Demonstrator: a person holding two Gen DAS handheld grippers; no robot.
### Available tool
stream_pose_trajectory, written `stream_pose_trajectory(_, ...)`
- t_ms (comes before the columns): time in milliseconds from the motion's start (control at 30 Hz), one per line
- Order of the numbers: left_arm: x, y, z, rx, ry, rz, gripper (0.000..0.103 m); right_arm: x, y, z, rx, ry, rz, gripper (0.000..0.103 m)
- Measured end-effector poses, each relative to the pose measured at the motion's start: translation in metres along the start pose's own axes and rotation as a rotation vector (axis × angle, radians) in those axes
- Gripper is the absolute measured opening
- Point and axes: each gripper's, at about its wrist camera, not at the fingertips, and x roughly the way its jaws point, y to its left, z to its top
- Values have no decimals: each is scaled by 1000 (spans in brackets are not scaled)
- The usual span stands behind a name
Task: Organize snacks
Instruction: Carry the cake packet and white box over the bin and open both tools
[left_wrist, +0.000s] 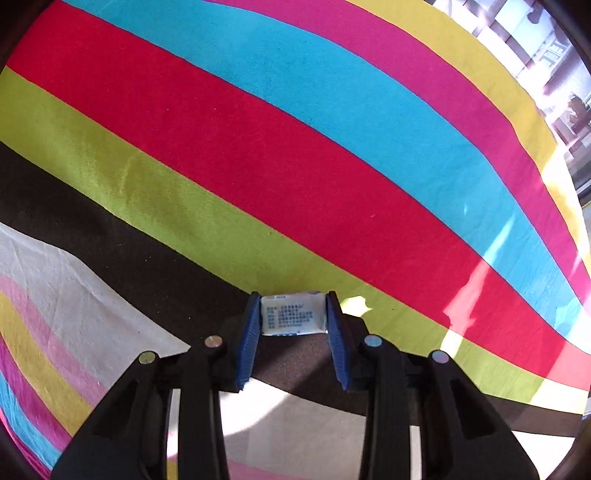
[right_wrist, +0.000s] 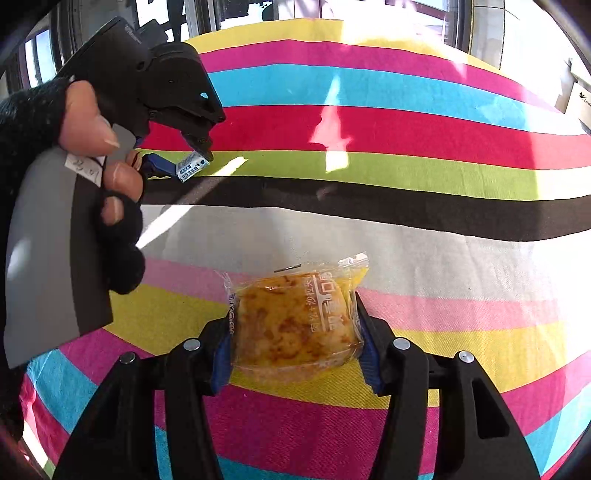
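On the left, the left gripper (left_wrist: 293, 314) has its blue pads pressed against the two short ends of a small white sachet (left_wrist: 292, 314), so the sachet's long axis runs straight across from pad to pad. Its printed face, with rows of blue text, is turned toward the camera. The right wrist view shows the same sachet (right_wrist: 192, 167) pinched at the tips of that gripper (right_wrist: 190, 162), tilted so one end points up and to the right, above the green and black stripes of the striped cloth (right_wrist: 406, 166). A hand (right_wrist: 107, 155) in a dark fingerless glove holds the gripper's grey handle at the left edge of that view.

The cloth covers the whole surface, with bands of yellow, magenta, blue, red, green, black and white running across it; the far edge lies under bright window light.

Further right, the right gripper (right_wrist: 293, 339) is clamped on a wrapped cake (right_wrist: 295, 325), a golden-brown pastry in a clear yellow-tinted wrapper. The blue pads press on its left and right sides. The wrapper's long axis runs slantwise from the lower left to the crimped end (right_wrist: 354, 260), which points up and to the right, toward the far right corner. It sits over the near yellow and magenta stripes; whether it rests on the cloth cannot be told.
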Motion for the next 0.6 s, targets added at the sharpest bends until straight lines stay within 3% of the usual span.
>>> stream_pose_trajectory(133,-47,50,-31,202,-63,-113,35,0,0,0,1,0,1,54)
stream_pose_trajectory(333,-110,131,-97,434,-195,-181,35,0,-2,0,-1,0,-1,54)
stream_pose_trajectory(467,-143,168,-143,528,-248,-159,35,-1,-2,1,-6,0,-7,53)
stream_pose_trajectory(600,-163,190,-174,529,-260,-150,35,-8,6,-3,9,14,-29,51)
